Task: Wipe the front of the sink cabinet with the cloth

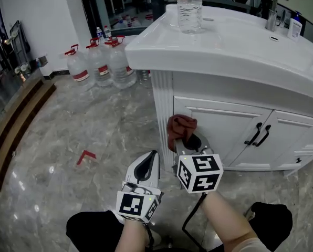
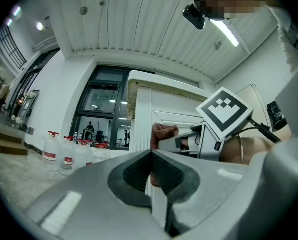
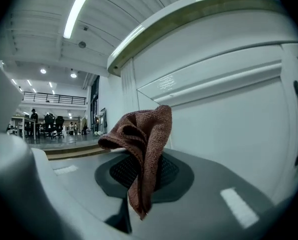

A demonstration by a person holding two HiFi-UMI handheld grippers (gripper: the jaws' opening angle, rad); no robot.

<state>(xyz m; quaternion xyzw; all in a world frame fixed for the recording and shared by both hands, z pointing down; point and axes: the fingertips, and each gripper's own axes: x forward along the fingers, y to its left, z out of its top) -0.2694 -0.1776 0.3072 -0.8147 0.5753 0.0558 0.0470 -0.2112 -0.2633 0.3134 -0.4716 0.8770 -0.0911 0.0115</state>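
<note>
Before panelled cabinet (image 1: 219,126), crumpled terry cloth (image 1: 180,127)

The head view looks steeply down at the sink cabinet (image 1: 225,122) and floor (image 1: 67,125). The left gripper view sits low, tilted up along its jaws toward the cabinet's corner (ceiling (image 2: 139,29) fills its top). The right gripper view faces the cabinet front close up, and all three share the cloth (image 1: 180,126).

I log grey marble floor (image 1: 67,133) throughout, with water jugs (image 1: 101,62) clustered at the foot of a white wall (image 1: 35,14). Left of the jugs runs a wooden step (image 1: 14,125); right of them, dark-framed glazing (image 1: 120,7). A red tape corner (image 1: 86,156) lies nearer me than the jugs.
</note>
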